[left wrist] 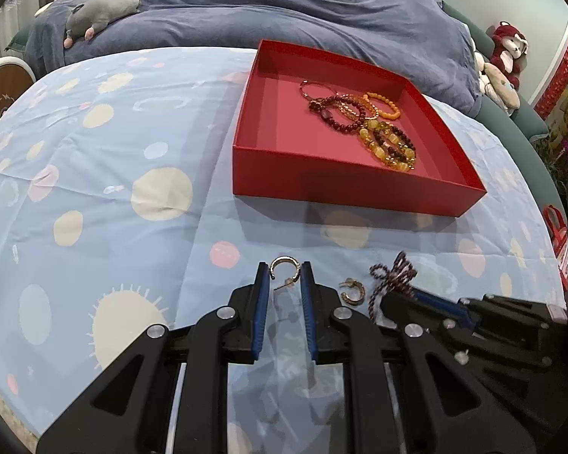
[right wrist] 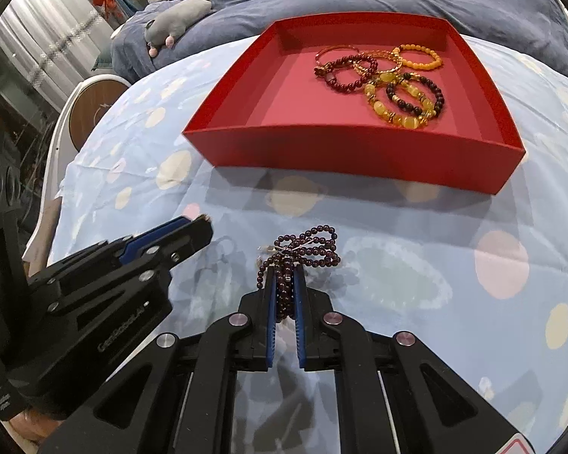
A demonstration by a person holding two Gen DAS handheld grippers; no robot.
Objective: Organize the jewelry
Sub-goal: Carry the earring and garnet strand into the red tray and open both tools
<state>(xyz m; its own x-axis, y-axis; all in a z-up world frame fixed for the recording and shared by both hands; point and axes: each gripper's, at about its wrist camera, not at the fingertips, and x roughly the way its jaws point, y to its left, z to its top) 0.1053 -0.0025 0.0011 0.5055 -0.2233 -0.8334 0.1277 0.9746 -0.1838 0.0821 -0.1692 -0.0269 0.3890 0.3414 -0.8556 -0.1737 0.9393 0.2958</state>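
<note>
- Sorting appears well under way: several beaded bracelets [right wrist: 382, 83] already lie heaped toward the far right of the red box [right wrist: 359, 159], which sits on the dotted blue sheet [left wrist: 94, 159].
- Three pieces remain outside the box, near its front wall: a gold hoop earring [left wrist: 283, 273], a second hoop earring [left wrist: 353, 292] just beside it, and a dark beaded strand [right wrist: 303, 251].
- The left gripper [left wrist: 285, 283] has its jaws partly open, one on each side of the first earring; whether the blue pads [left wrist: 262, 295] touch it cannot be told, so the grasp looks unfinished.
- The right gripper [right wrist: 284, 283] is clenched on the dark beaded strand, with beads sandwiched between its pads and the loose loops spilling forward onto the sheet.
- The strand likely goes to the box next, then both earrings.
</note>
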